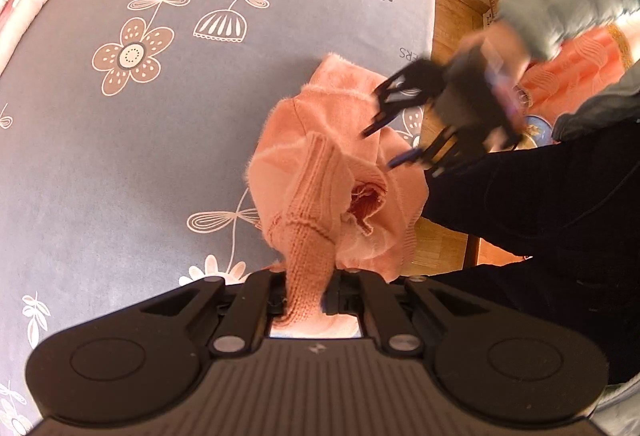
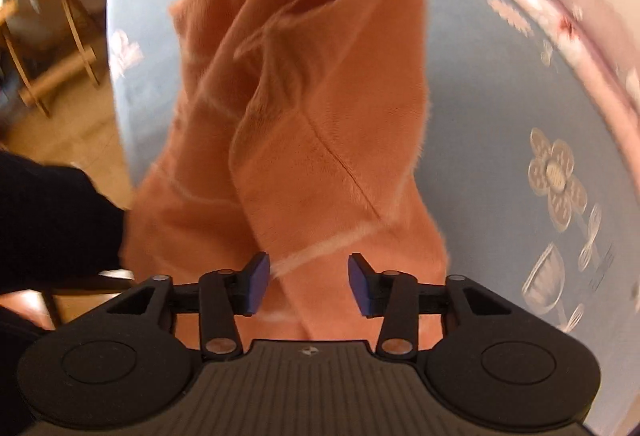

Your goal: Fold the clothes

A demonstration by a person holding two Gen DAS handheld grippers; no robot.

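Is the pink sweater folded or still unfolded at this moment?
Unfolded. The pink sweater hangs bunched from the left hand-held gripper, which pinches its ribbed cuff above the grey floral bedsheet.

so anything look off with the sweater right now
Yes. The pink sweater hangs bunched and twisted from the left gripper, pinched only at a ribbed cuff, not spread on the grey floral bedspread. The right gripper is open, holding nothing.
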